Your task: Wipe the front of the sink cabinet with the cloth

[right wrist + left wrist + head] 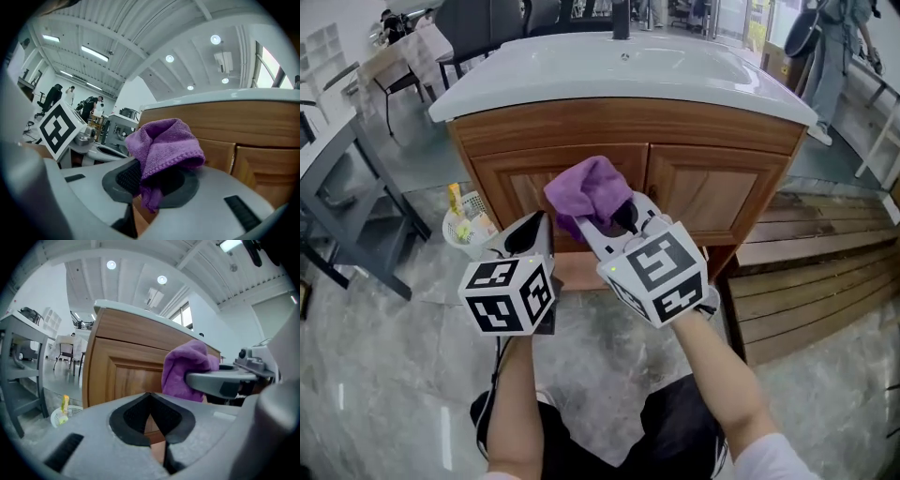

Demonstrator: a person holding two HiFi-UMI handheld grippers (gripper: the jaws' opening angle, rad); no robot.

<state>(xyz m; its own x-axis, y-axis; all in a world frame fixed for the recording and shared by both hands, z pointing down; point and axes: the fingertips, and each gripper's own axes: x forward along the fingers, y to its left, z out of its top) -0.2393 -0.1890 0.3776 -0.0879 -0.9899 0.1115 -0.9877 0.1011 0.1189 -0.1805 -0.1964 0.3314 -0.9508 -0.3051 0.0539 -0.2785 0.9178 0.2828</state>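
Note:
A wooden sink cabinet [703,192] with two panelled doors stands under a white basin top [609,70]. My right gripper [602,223] is shut on a bunched purple cloth [589,190], held close to the cabinet front near the gap between the doors. From the right gripper view the cloth [164,150] sticks up out of the jaws, with the cabinet [243,140] right behind. My left gripper [528,236] hangs just left of it, shut and empty, facing the left door [122,373]. The cloth [187,369] also shows in the left gripper view.
A small white basket [467,225] with yellow items sits on the grey marbled floor left of the cabinet. A dark table frame [356,187] stands at far left. Wooden pallet boards [811,281] lie to the right. Chairs and a person stand beyond the sink.

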